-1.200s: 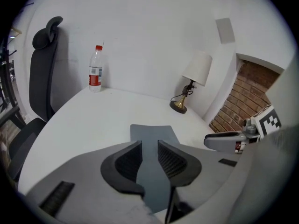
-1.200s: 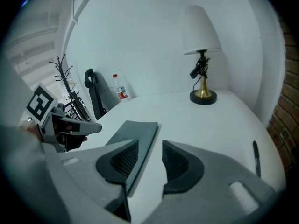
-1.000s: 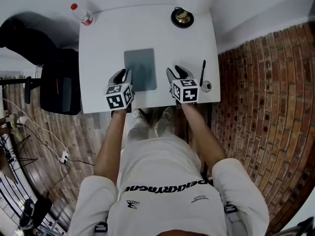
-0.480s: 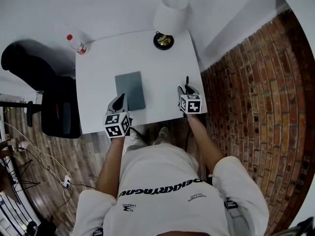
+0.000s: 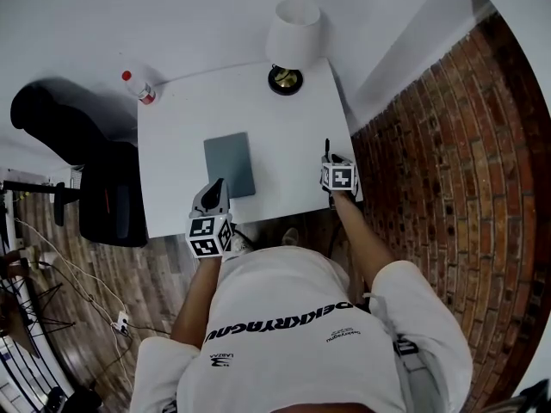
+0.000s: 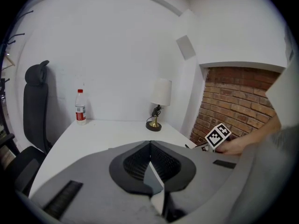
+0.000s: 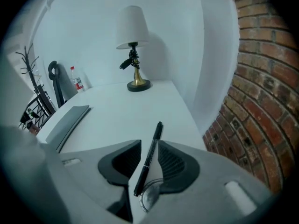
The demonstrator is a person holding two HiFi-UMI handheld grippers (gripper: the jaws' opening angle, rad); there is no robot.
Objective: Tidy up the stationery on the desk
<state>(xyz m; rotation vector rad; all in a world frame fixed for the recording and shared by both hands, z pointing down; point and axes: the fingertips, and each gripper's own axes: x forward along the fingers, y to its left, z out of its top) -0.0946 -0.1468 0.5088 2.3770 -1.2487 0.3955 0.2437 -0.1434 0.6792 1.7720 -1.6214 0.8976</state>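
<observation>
Right hand-held gripper (image 5: 328,160): your jaws have just been closing astride the pen (image 7: 152,144), not yet pinching, aligned to clamp its shaft | pen: flat on table (image 5: 284,119), well right of notebook (image 5: 229,163) | left hand-held gripper (image 5: 215,189): clenched empty beside notebook, kept clear.

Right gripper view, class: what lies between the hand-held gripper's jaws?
That view shows a black pen on the desk, a small round thing at its near end. The right hand-held gripper has just been closing its jaws, not yet gripping it.
</observation>
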